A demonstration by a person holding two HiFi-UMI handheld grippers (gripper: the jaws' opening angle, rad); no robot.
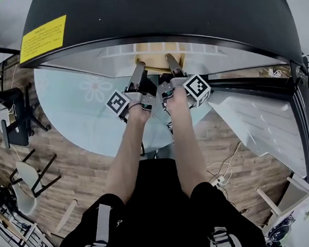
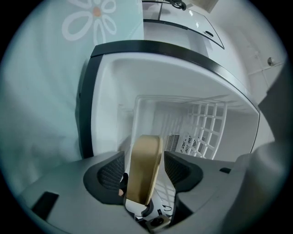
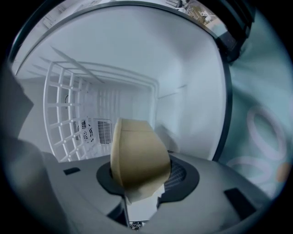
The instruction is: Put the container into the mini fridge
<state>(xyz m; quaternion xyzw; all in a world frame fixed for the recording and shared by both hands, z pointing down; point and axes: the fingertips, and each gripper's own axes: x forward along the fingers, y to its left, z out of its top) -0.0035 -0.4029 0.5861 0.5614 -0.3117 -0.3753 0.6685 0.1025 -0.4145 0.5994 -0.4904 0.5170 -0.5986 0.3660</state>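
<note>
A tan container [image 1: 154,55] is held at the mouth of the open mini fridge [image 1: 156,13], a black-topped box with a white inside [image 2: 151,77]. In the left gripper view the container [image 2: 145,151] stands edge-on between the jaws of my left gripper [image 2: 144,170], with a gap to each pad, so that gripper is open. In the right gripper view the container [image 3: 137,151] fills the jaws of my right gripper [image 3: 144,177], which is shut on it. From the head view, my left gripper [image 1: 140,66] and right gripper [image 1: 171,60] reach side by side under the fridge's top edge.
A white wire shelf [image 2: 206,123] and a rear vent sit deep in the fridge. The fridge door [image 1: 261,122] hangs open to the right. A pale teal rug with a flower print [image 1: 79,110] lies on the wooden floor; chairs [image 1: 16,120] stand at left, cables [image 1: 222,168] at right.
</note>
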